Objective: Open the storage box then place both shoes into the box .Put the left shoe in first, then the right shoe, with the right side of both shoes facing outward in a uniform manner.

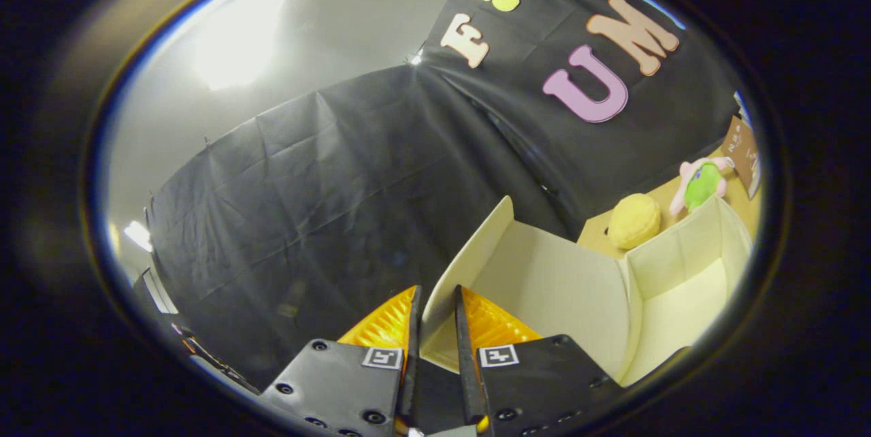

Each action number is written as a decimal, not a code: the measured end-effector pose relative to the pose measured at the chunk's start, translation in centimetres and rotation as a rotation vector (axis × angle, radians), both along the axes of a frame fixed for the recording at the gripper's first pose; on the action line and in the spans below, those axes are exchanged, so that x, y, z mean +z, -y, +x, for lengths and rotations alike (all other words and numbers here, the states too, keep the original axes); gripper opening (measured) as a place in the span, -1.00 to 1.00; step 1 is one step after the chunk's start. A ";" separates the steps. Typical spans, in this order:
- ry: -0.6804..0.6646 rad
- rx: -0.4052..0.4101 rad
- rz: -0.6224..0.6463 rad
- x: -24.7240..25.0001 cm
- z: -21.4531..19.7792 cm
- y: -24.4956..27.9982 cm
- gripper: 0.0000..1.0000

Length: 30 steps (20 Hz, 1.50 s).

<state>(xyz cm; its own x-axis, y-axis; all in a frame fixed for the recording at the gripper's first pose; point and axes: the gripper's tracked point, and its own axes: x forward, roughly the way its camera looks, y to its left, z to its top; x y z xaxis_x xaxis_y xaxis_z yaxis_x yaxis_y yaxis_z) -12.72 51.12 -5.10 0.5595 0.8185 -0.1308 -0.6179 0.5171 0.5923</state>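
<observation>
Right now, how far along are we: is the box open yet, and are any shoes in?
Done: the lid is swung up and the box is open. In hand: the tool has its fingers closed on the lid's edge, holding it up. Left: what shows of the box's inside holds no shoe, so both shoes remain, left one first.

One storage box with one raised lid, two toys: one yellow, one pink-and-green.

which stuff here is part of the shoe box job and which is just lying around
Job: box, its lid raised, gripper with lid edge between its fingers.
Lying about: yellow plush, pink and green toy, both beyond the box.
</observation>
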 end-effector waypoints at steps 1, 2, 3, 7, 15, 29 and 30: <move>0.007 0.024 -0.014 -0.3 -0.7 -0.5 -0.20; 0.015 0.051 -0.035 -0.6 -0.9 -0.7 -0.02; 0.023 0.073 -0.054 -0.7 -1.4 -0.6 0.17; 0.096 0.038 -0.103 0.1 -0.3 2.7 0.90; 0.178 -0.291 -0.451 -0.4 9.2 21.8 0.91; -0.364 -0.325 -0.954 -16.8 8.6 41.7 0.92; -0.394 -0.308 -0.990 -17.8 8.5 42.1 0.92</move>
<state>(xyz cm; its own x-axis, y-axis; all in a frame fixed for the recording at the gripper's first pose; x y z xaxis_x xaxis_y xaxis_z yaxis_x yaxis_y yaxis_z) -4.19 9.02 -22.88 0.4969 0.0865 -0.8635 -0.2406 0.9697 -0.0413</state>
